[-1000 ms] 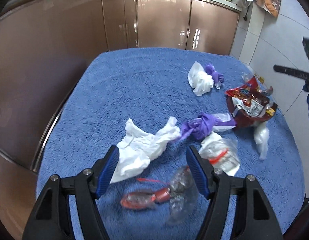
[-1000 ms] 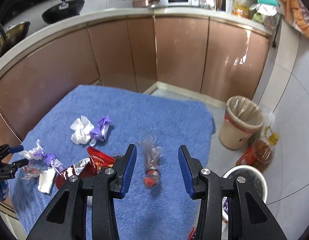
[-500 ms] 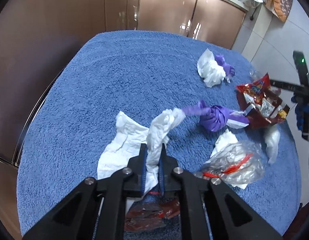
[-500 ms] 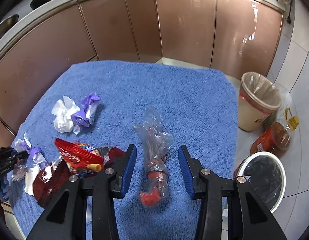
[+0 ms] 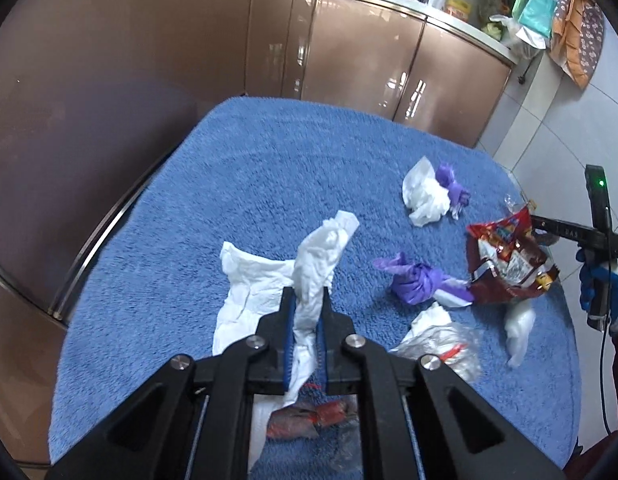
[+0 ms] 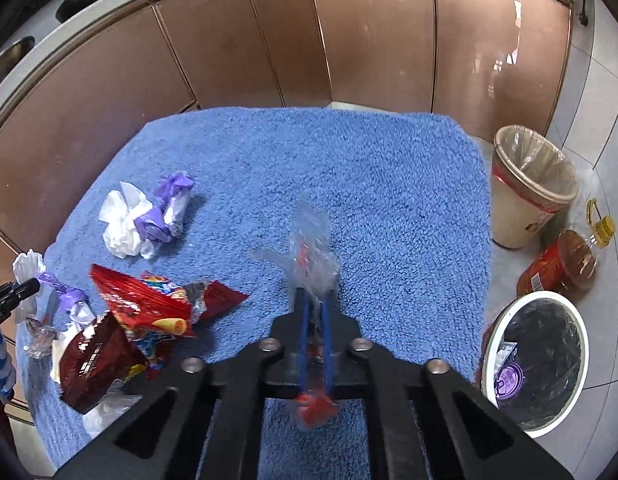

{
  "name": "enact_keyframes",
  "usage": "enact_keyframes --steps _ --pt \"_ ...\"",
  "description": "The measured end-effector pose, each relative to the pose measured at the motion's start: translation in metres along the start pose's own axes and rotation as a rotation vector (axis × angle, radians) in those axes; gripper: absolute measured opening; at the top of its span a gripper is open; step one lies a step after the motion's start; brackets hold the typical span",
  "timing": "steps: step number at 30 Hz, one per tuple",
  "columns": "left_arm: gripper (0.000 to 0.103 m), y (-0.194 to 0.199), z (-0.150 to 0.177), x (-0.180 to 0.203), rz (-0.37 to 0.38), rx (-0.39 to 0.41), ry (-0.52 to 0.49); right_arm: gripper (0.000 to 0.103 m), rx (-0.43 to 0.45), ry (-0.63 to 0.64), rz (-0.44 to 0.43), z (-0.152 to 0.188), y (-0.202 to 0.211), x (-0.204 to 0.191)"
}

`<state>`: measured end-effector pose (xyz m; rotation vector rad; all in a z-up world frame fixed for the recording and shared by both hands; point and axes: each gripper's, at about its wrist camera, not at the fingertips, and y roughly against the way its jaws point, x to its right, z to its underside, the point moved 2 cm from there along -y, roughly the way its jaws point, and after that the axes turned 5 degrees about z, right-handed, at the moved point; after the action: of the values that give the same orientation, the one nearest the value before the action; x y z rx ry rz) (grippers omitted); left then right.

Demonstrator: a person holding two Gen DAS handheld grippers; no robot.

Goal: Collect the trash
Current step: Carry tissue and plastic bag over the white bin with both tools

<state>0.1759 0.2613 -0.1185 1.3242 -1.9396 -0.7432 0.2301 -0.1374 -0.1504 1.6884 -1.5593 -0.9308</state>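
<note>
My left gripper (image 5: 306, 300) is shut on a white tissue (image 5: 309, 272) and lifts it off the blue towel (image 5: 249, 168). My right gripper (image 6: 315, 300) is shut on a crumpled clear plastic wrapper with a red end (image 6: 312, 256). On the towel lie a purple glove (image 5: 419, 282), a red snack bag (image 5: 505, 256), a white tissue with purple scrap (image 5: 429, 196), a clear bag with red strip (image 5: 441, 344) and a red-and-clear wrapper (image 5: 309, 420). The snack bag (image 6: 141, 312) and tissue wad (image 6: 129, 224) also show in the right wrist view.
A beige lined bin (image 6: 529, 188) and a white bin with black liner (image 6: 537, 360) stand on the floor right of the towel (image 6: 389, 184), with an oil bottle (image 6: 561, 264) between them. Brown cabinets (image 5: 349, 48) curve behind the table.
My left gripper closed on the white tissue and raised it. My right gripper closed on the clear plastic wrapper that lay between its fingers.
</note>
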Motion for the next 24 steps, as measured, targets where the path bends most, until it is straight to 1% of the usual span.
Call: enact_keyframes --steps 6,12,18,21,22,24 --pt "0.009 0.038 -0.006 0.016 -0.022 0.060 -0.004 0.002 0.064 -0.007 -0.035 0.002 0.035 0.003" --pt "0.008 0.074 -0.014 0.047 -0.031 0.118 -0.033 0.002 0.153 -0.011 -0.058 0.005 0.085 0.009" --pt "0.008 0.092 -0.031 0.098 0.009 0.157 -0.081 0.002 0.243 -0.036 -0.044 0.012 0.136 0.036" --pt "0.008 0.090 -0.042 0.134 0.059 0.162 -0.109 0.002 0.277 -0.053 -0.021 0.017 0.158 0.057" --pt "0.009 0.086 -0.047 0.150 0.087 0.159 -0.120 0.002 0.286 -0.061 -0.007 0.019 0.164 0.065" --pt "0.009 0.079 -0.052 0.174 0.119 0.149 -0.140 0.002 0.296 -0.083 0.011 0.024 0.171 0.082"
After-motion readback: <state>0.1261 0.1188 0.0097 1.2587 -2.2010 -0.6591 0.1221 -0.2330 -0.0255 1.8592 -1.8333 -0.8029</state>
